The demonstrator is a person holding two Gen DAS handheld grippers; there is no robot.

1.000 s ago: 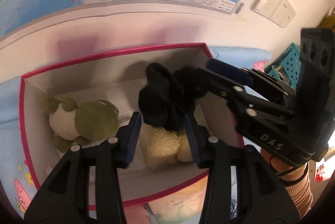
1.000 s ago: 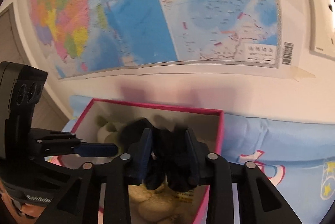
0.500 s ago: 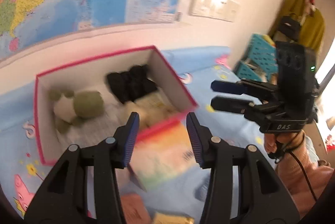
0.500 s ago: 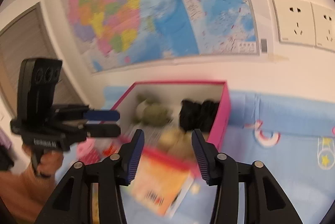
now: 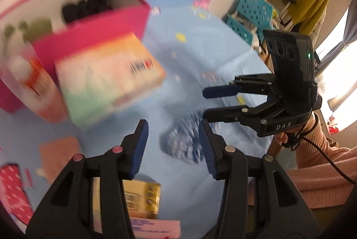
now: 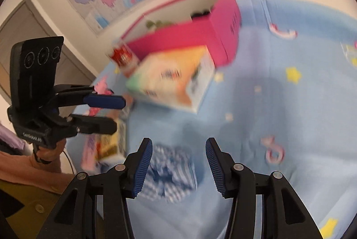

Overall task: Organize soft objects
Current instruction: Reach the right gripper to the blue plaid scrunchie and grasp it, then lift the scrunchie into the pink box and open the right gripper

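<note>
- The light-blue bedsheet (image 6: 279, 105) fills most of both wrist views and carries everything else.
- The pink box (image 5: 93, 35) stands at the far edge by the wall. Inside it lie a dark soft item (image 5: 86, 7) and a green plush toy (image 5: 33, 28), so part of the sorting looks done.
- A pastel rectangular pack (image 6: 171, 80) lies just in front of the box, with a red-and-white pack (image 6: 122, 58) at its side; both are blurred.
- The blue-and-white striped cloth (image 6: 169, 174), a small crumpled bundle, lies on the sheet close to the person, well apart from the box. It seems the likeliest next soft thing to collect.
- The bundle shows no clear long axis; blur hides its outline.
- In the right wrist view it sits just beyond the right gripper (image 6: 178, 164), low and toward the left finger rather than centred between the two.
- In the left wrist view it sits beyond the left gripper (image 5: 173, 147), toward that gripper's right finger.
- So the cloth lies between the two hands; which is nearer cannot be judged surely.
- Right gripper: jaws have just been opening and now stand parted with nothing held.
- Left gripper: jaws parted, empty.
- A yellow packet (image 5: 142, 198) and a pink packet (image 5: 156, 227) lie nearest the person.
</note>
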